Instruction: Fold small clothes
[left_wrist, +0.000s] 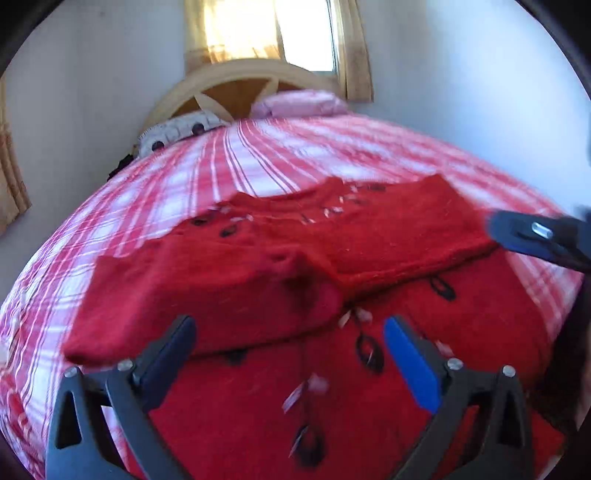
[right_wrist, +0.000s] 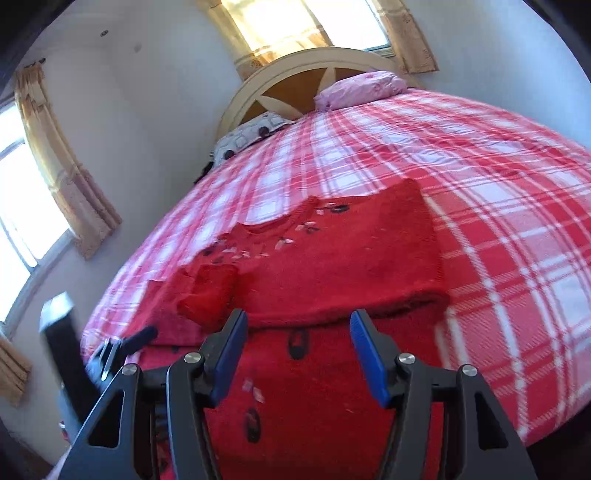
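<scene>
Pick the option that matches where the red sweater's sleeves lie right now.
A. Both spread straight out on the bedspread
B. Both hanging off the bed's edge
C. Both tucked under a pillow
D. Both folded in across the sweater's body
D: both sleeves of the red sweater, the left sleeve and the right sleeve, lie folded over its body on the plaid bedspread.

Window (left_wrist: 266, 33) glare — motion blur — fisheye-bent edges.
</scene>
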